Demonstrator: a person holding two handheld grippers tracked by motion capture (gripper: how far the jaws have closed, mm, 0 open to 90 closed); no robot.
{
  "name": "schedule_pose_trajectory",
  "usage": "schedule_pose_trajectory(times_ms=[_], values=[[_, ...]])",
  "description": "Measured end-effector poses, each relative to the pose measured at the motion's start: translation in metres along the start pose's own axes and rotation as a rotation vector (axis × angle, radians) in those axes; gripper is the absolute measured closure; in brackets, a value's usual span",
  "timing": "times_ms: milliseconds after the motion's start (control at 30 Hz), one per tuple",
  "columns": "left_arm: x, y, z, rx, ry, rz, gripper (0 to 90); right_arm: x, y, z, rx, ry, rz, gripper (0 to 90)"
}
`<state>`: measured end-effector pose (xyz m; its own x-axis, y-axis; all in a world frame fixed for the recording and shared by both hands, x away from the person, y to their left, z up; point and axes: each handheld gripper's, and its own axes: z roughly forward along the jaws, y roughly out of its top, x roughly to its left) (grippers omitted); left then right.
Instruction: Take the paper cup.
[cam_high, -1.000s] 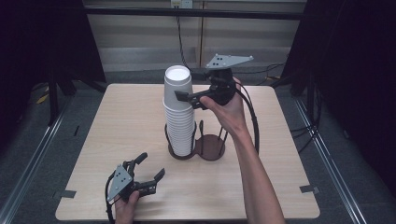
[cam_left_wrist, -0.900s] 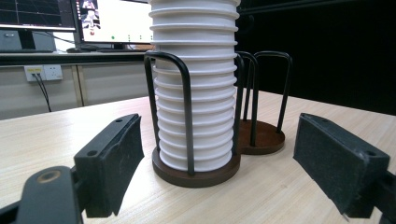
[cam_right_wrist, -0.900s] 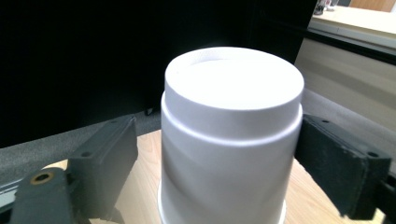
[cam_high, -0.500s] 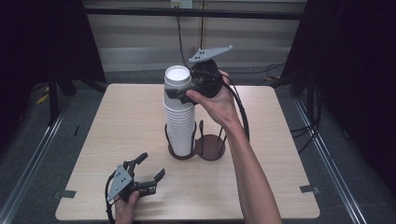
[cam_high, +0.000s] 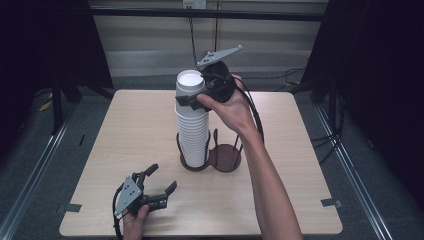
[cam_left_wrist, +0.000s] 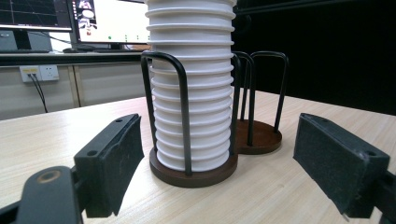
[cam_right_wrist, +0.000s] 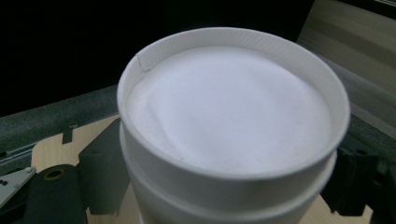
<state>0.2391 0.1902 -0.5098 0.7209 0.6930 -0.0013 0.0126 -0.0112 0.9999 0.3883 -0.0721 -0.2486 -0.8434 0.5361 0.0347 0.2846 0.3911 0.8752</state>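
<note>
Jaws first: in the high view my right gripper (cam_high: 196, 99) has its 2 jaws set either side of the top cup (cam_high: 190, 86) of the white stack (cam_high: 192, 127), which stands upside down in the near-left ring of the wire holder (cam_high: 226, 159) at mid-table (cam_high: 300, 150); whether the pads press on the cup I cannot tell from there. My left gripper (cam_high: 159, 180) rests low near the table's front-left, jaws spread, nothing between them, well apart from the stack. From the left gripper view both pads (cam_left_wrist: 112, 154) stand wide and bare, looking across the tabletop (cam_left_wrist: 56, 140) at the lower stack (cam_left_wrist: 194, 93) inside the holder's black loops (cam_left_wrist: 184, 116), the second ring beside it free of cups. From the right gripper view the top cup's upturned base (cam_right_wrist: 233, 112) sits close, with a dark pad (cam_right_wrist: 100, 168) low on either flank, near the cup wall; contact I cannot make out. My judgement: the step in hand is taking hold of the top cup to peel it from the stack. Next I need a gentle, square pinch below the rim, then a straight lift, so the cup under it stays put and the paper does not crush.
</note>
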Motion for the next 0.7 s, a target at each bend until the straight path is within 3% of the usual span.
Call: schedule_pose_trajectory(times_ms=[400, 533, 700], values=[[0.0001, 0.0, 0.0, 0.0, 0.0, 0.001, 15.6, 0.0006, 0.0, -0.0006, -0.008, 0.002, -0.009, 18.7], [0.0001, 0.0, 0.0, 0.0, 0.0, 0.001, 15.6, 0.0002, 0.0019, -0.0059, -0.046, 0.009, -0.002, 19.0], [0.0, 0.0, 0.0, 0.0, 0.0, 0.001, 15.6, 0.0007, 0.0017, -0.006, -0.055, 0.007, -0.006, 19.0]])
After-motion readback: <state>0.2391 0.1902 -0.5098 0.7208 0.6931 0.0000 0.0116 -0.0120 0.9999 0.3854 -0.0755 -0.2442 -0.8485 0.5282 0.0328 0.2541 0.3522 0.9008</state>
